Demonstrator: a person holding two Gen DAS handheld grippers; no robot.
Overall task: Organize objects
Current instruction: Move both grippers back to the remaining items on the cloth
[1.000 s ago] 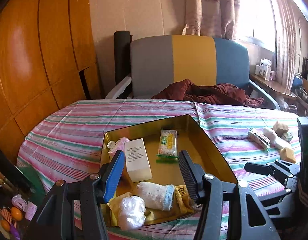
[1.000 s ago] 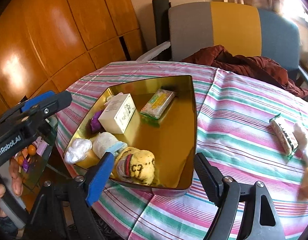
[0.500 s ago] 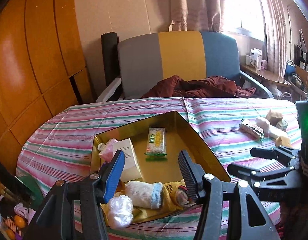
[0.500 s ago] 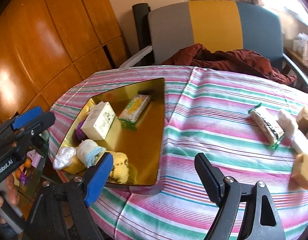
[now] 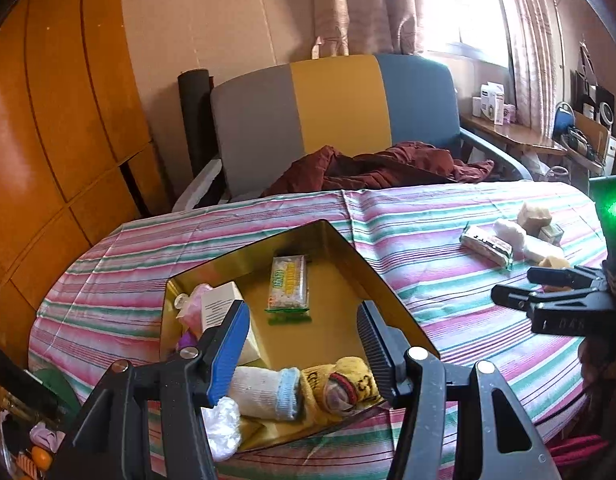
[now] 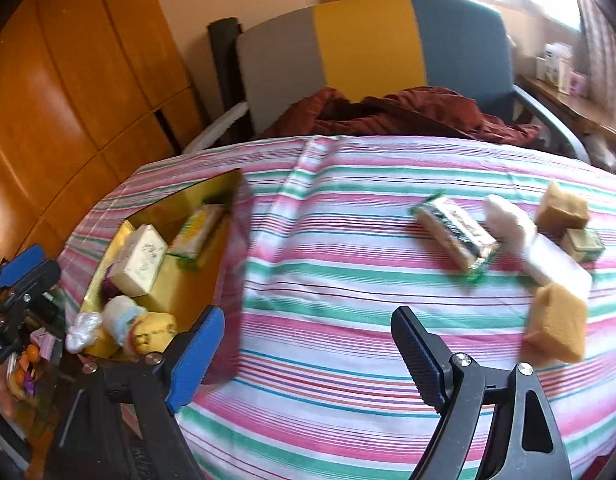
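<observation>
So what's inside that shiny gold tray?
Inside the shiny gold tray: a white box, a green-edged snack packet, a rolled white sock, a yellow sock, crumpled plastic. The box hides most of something pink and purple.

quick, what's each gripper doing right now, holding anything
Left gripper: open, holding nothing, over the gold tray.
Right gripper: open, jaws have just been opening, nothing between them, over the striped cloth.
</observation>
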